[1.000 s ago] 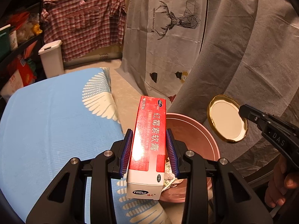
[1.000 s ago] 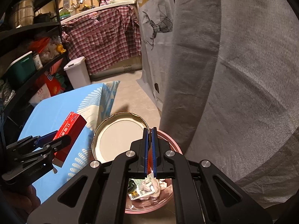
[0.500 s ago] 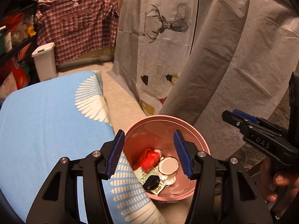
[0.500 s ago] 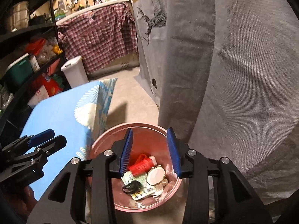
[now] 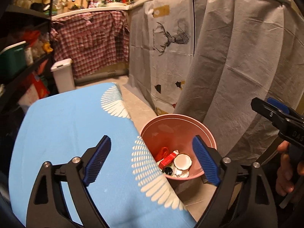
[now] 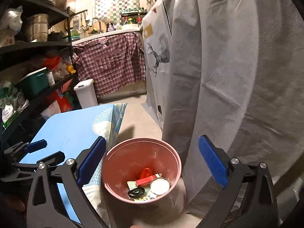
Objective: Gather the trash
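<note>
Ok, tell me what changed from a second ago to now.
The left gripper let go of the red cardboard box, and the right gripper released the round gold-rimmed metal lid; both now lie in the pink plastic bin. Both grippers' jaws have just been opening, nothing between them, and both have pulled back. The bin and the blue cloth-covered table stayed put.

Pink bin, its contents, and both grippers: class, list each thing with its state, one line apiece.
Pink bin: upright on the floor, no lid, trash at the bottom.
Red box: lying inside the bin.
Jar lid: lying inside, pale side up.
Left gripper: jaws just opened wide, nothing between them.
Right gripper: jaws just opened wide, nothing between them.
</note>
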The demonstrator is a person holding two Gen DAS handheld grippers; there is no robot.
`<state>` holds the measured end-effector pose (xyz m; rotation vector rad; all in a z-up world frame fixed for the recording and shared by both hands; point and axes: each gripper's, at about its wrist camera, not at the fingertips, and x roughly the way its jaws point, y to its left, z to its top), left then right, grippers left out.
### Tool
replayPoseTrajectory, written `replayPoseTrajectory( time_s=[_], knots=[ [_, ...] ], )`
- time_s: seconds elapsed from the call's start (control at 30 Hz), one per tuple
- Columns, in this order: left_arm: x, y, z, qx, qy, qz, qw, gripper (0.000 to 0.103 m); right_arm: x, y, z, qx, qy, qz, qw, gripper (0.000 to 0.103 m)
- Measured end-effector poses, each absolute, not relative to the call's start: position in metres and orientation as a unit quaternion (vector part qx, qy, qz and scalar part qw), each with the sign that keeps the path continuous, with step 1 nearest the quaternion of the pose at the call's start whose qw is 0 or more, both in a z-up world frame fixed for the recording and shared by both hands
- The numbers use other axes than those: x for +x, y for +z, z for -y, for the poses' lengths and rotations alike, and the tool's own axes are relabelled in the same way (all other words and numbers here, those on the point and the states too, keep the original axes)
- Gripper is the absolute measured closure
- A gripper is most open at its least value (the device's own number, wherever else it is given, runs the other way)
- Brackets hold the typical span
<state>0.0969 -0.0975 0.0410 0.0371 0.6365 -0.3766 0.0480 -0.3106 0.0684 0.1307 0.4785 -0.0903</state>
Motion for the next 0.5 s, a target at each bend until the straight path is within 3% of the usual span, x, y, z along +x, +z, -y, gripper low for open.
replayPoseTrajectory(
  time_s=[0.27,0.5],
  knots=[
    [0.066,0.053,0.077,-0.028,-0.136,-0.325,0.936,0.008,0.011,0.071,0.31,0.053,-0.065,-0.23,0.97,0.005],
    [0.039,0.054,0.061,-0.042,-0.097,-0.317,0.943,0.008,0.001,0.065,0.291,0.024,-0.053,-0.236,0.97,0.005]
  ],
)
